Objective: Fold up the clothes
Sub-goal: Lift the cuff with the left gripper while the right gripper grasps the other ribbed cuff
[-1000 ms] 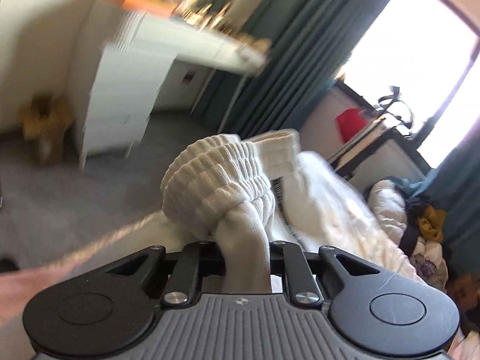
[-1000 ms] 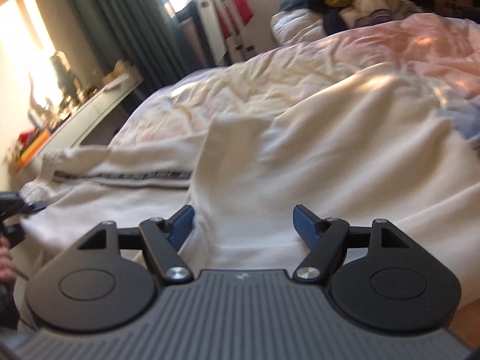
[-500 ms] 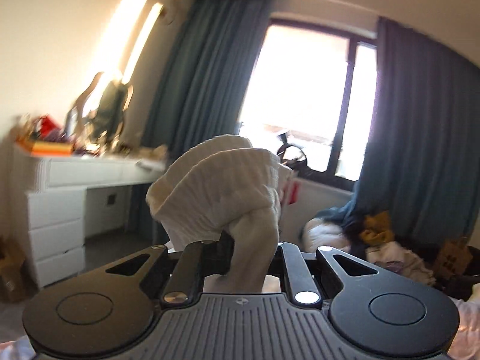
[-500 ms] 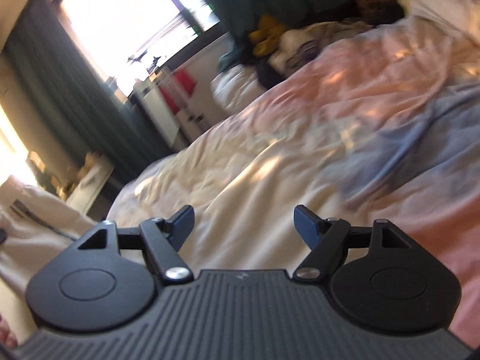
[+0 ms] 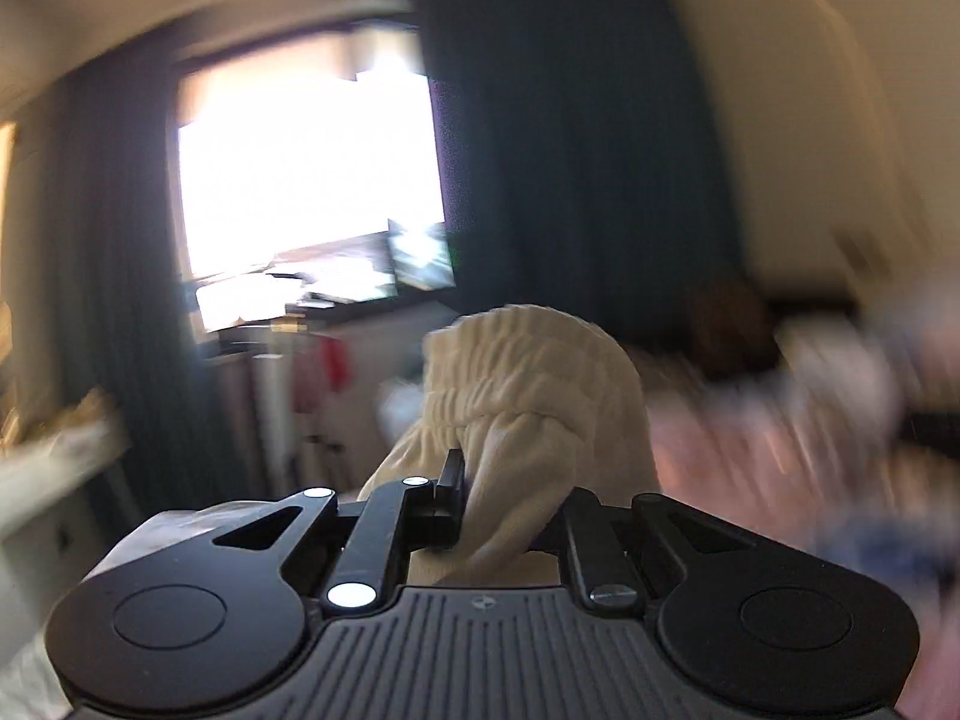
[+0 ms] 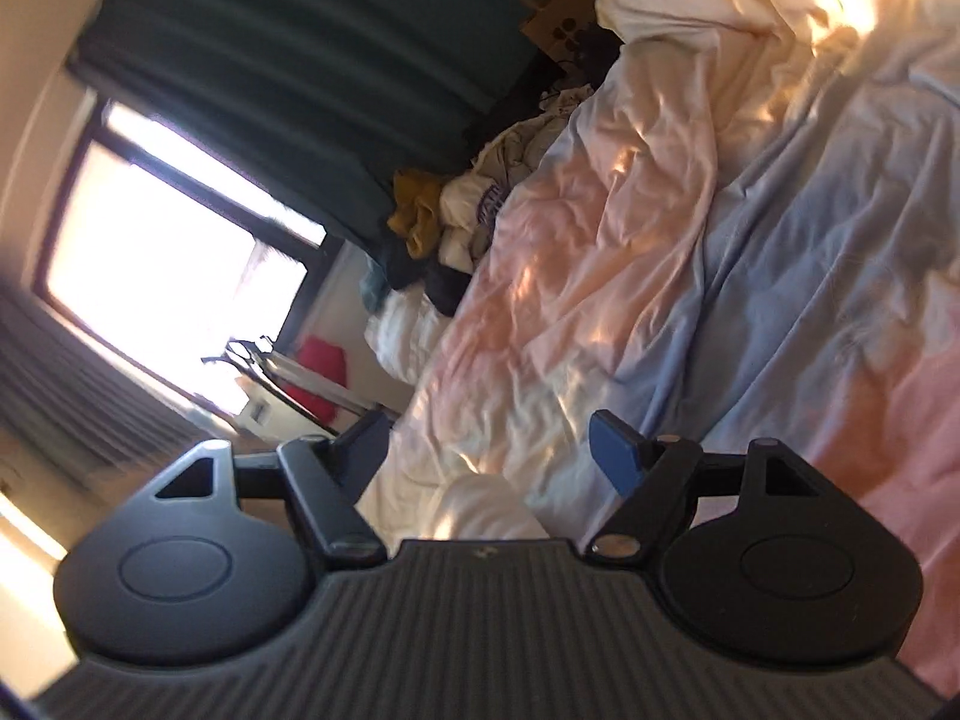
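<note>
My left gripper (image 5: pixel 510 498) is shut on a cream ribbed garment (image 5: pixel 528 384), which bunches up above the jaws and is held high in the air; the view is blurred by motion. My right gripper (image 6: pixel 492 444) is open and empty, tilted, above the bed (image 6: pixel 750 252) with its pink, blue and cream cover. A small fold of cream cloth (image 6: pixel 486 510) shows just below its jaws. The rest of the garment is hidden.
A pile of clothes (image 6: pixel 456 222) lies at the bed's far edge below dark curtains (image 6: pixel 336 60). A bright window (image 5: pixel 306 180) is ahead of the left gripper. A red item (image 6: pixel 318 372) hangs on a rack near the window.
The left gripper has swung right with the garment, from the dresser side towards the bed. The right gripper has lifted and rolled away from the spread garment; it stays open.
</note>
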A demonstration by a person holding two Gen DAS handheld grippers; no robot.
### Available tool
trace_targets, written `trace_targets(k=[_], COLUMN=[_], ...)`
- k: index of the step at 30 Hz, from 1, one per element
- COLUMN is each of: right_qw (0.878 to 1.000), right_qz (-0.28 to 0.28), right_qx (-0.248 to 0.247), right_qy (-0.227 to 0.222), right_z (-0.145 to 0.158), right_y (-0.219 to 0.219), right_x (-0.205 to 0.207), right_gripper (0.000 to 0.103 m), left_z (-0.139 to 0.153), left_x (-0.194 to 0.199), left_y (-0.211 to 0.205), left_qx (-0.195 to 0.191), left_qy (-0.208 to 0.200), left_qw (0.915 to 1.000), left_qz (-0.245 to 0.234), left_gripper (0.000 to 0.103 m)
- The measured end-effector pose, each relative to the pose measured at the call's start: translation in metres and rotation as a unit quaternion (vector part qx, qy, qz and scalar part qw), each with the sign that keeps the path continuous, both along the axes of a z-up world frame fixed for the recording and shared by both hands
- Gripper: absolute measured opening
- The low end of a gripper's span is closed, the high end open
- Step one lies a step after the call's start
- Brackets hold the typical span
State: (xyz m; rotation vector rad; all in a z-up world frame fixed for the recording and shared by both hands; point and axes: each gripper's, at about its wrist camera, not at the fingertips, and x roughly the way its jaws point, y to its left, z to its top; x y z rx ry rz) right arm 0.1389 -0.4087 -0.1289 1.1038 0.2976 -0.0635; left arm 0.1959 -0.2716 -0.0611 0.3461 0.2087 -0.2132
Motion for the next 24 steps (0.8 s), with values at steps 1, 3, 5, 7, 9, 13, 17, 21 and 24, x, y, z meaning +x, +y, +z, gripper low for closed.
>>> trace_targets(k=[1,3,5,7,9,13,17,21,24], right_qw=[1.0,0.999,0.998,0.997,0.993,0.991,0.989,0.983,0.979], right_qz=[0.006,0.02,0.031,0.042,0.062,0.094,0.126,0.16,0.178], right_qx=[0.01,0.029,0.048,0.069,0.094,0.092,0.06,0.059,0.039], right_qy=[-0.005,-0.008,-0.003,0.012,0.02,0.032,0.048,0.069,0.092], right_z=[-0.002,-0.006,-0.012,-0.021,-0.03,-0.031,-0.024,-0.029,-0.032], right_y=[-0.002,-0.004,-0.006,-0.008,-0.008,0.001,0.012,0.019,0.027], right_x=[0.001,0.004,0.009,0.014,0.02,0.03,0.042,0.052,0.057], right_gripper=[0.077,0.077,0.077,0.076,0.076,0.074,0.071,0.07,0.07], left_z=[-0.016,-0.039,-0.052,-0.06,-0.067,-0.076,-0.088,-0.101,-0.111], left_x=[0.0,-0.001,-0.005,-0.007,-0.012,-0.027,-0.032,-0.029,-0.029], left_y=[-0.016,-0.033,-0.04,-0.035,-0.006,0.04,0.082,0.105,0.12], left_qx=[0.028,0.06,0.084,0.099,0.11,0.133,0.157,0.158,0.153], left_qy=[0.017,0.035,0.023,0.014,0.016,0.023,0.034,0.045,0.049], left_qw=[0.9993,0.9968,0.9951,0.9933,0.9914,0.9859,0.9805,0.9793,0.9796], left_qz=[-0.02,-0.04,-0.047,-0.057,-0.069,-0.098,-0.114,-0.119,-0.121], left_gripper=[0.013,0.013,0.013,0.014,0.019,0.027,0.034,0.035,0.035])
